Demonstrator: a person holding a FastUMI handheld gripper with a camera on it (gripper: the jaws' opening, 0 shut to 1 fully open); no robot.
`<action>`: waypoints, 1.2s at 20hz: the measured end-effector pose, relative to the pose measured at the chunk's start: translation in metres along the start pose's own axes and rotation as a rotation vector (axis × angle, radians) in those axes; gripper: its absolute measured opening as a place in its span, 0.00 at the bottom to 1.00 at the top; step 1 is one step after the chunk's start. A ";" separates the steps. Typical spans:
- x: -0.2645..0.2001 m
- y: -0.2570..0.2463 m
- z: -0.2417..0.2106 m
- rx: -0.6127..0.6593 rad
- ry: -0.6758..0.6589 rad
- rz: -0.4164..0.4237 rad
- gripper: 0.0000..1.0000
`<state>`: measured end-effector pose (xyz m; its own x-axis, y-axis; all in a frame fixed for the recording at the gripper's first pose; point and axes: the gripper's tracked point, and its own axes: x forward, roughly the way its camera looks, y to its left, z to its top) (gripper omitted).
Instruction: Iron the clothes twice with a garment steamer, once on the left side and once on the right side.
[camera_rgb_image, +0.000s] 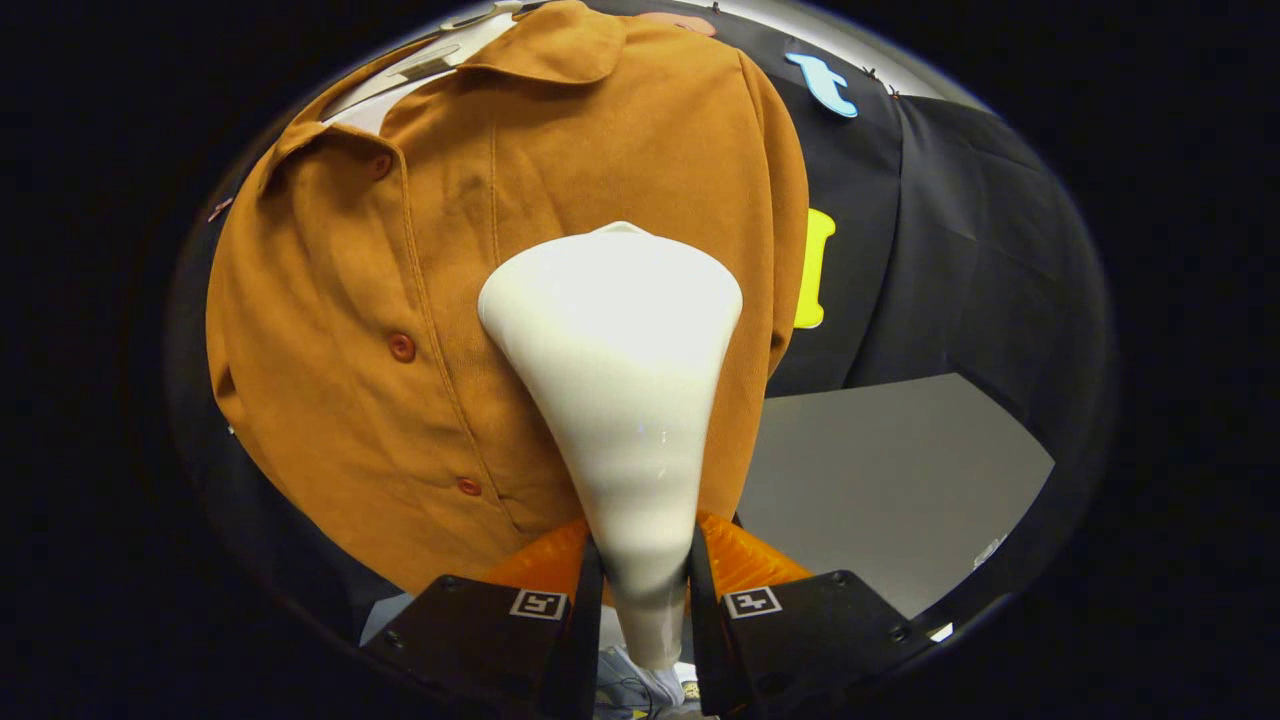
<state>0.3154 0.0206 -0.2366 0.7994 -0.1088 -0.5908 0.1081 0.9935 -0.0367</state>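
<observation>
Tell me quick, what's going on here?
Gripper shut on white steamer. Steamer head against orange shirt, right of the buttons. Nothing in the way.

Grey counter (900, 470) beyond your claw (645, 590), to the right of the hanging shirt, its visible surface plain and flat, running back to the black cloth wall, a small pale patch near its edge, perhaps a label

- The steamer (620, 400) stood between the claw (645, 590) fingers, both pressing its handle.
- Its head lay against the shirt (400, 300) beyond.
- The worktop (890, 470) lay right of the shirt.
</observation>
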 end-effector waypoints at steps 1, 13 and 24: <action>0.002 0.000 -0.005 0.003 0.013 0.002 0.42; 0.019 -0.011 -0.081 0.024 0.204 0.012 0.42; 0.005 -0.009 -0.122 0.068 0.314 0.024 0.42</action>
<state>0.2457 0.0151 -0.3377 0.5815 -0.0589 -0.8114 0.1394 0.9898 0.0281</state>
